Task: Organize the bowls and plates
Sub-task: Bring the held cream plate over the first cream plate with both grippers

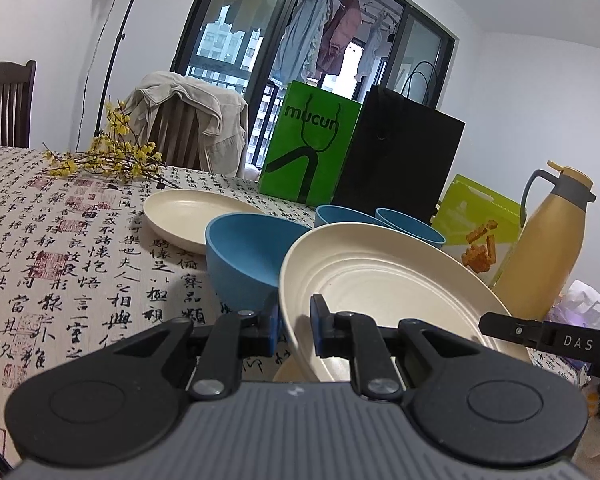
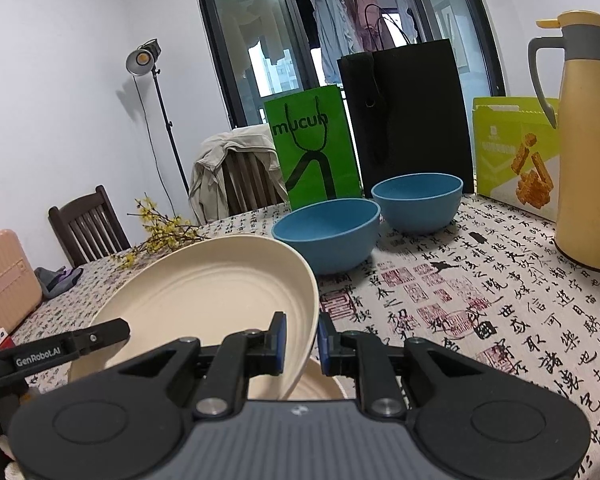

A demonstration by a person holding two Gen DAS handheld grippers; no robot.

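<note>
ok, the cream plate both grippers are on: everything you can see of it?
The cream plate is round, matte, plastic-looking, with concentric ridges and a raised rim. It is tilted, lifted off the tablecloth. The left gripper straddles one rim edge, the right gripper the opposite edge. Another cream plate lies beneath.

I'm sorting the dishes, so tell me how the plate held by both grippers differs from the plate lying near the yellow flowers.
The held plate is tilted and lifted, its rim between the fingers of the left gripper and right gripper; the far plate lies flat on the tablecloth, untouched. The held plate shows concentric ridges; the far plate's are not visible. Both are cream and round.
</note>
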